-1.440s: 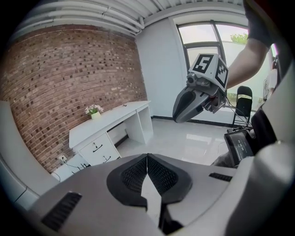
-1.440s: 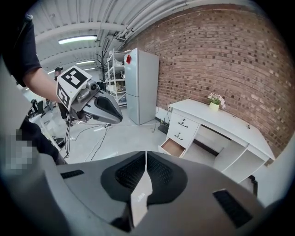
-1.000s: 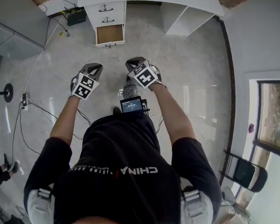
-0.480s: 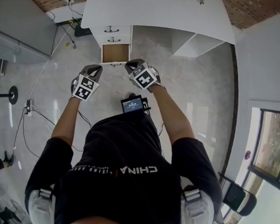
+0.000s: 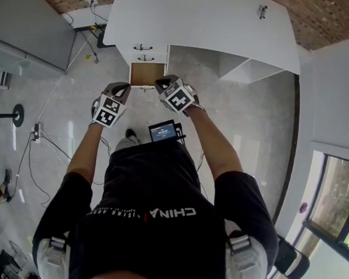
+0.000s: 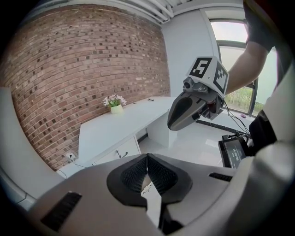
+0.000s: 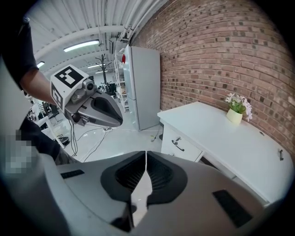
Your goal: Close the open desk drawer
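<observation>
A white desk (image 5: 200, 21) stands ahead at the brick wall. Its lowest drawer (image 5: 147, 73) is pulled out and shows a brown wooden inside; the two drawers above it are pushed in. My left gripper (image 5: 121, 89) is held above the floor just left of the open drawer, shut and holding nothing. Shut and bare as well, my right gripper (image 5: 165, 82) overlaps the drawer's front right corner in the head view. In the left gripper view the desk (image 6: 122, 120) lies beyond the shut left gripper (image 6: 147, 157). The right gripper (image 7: 146, 154) faces the desk's drawer fronts (image 7: 180, 144).
Cables (image 5: 43, 137) and a power strip (image 5: 33, 128) lie on the floor at left. A grey cabinet (image 5: 27, 33) stands left of the desk, and a black box (image 5: 103, 38) sits beside it. A small flower pot (image 7: 234, 115) stands on the desktop. A window (image 5: 331, 200) is at right.
The person has walked towards the desk, so the desk and open drawer are now much closer to the grippers. Both grippers stay shut and held out in front.
</observation>
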Action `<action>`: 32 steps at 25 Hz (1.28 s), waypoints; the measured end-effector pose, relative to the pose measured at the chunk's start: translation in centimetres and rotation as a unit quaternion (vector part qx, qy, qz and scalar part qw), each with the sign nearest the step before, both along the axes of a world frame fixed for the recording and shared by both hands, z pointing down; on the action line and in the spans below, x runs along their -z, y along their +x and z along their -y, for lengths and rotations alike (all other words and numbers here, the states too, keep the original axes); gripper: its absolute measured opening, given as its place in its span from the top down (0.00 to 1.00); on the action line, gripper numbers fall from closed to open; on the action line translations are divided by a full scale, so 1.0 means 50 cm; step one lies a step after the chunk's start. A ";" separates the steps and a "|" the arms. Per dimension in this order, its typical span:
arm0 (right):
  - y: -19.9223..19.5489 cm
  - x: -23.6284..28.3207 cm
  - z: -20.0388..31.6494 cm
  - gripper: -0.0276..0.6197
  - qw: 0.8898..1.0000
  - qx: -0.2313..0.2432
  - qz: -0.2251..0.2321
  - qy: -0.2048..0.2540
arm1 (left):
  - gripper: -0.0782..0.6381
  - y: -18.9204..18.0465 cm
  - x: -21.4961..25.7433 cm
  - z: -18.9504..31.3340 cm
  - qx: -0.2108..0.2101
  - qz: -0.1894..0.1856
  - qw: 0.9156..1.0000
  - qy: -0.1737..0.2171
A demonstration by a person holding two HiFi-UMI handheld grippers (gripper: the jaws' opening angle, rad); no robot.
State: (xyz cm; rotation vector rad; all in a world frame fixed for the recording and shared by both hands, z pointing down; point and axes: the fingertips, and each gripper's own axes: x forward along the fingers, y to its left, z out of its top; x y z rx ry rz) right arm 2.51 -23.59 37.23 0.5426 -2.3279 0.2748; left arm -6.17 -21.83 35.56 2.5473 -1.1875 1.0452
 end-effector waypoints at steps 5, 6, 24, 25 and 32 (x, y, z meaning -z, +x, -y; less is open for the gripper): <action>-0.048 0.006 0.033 0.93 1.000 -0.013 0.001 0.007 | 0.87 -0.054 -0.001 0.034 -0.021 0.015 1.000 0.003; -0.058 0.012 0.037 0.93 1.000 -0.015 0.002 0.010 | 0.87 -0.066 -0.002 0.040 -0.026 0.019 0.999 0.004; -0.108 0.036 0.060 0.93 0.999 -0.038 0.009 0.007 | 0.87 -0.104 0.008 0.065 -0.053 0.013 0.998 0.006; -0.107 0.036 0.061 0.93 0.999 -0.038 0.008 0.006 | 0.87 -0.106 0.008 0.066 -0.052 0.014 0.999 0.007; -0.098 0.034 0.063 0.93 0.999 -0.039 0.007 0.003 | 0.87 -0.104 0.004 0.069 -0.052 0.017 0.998 0.007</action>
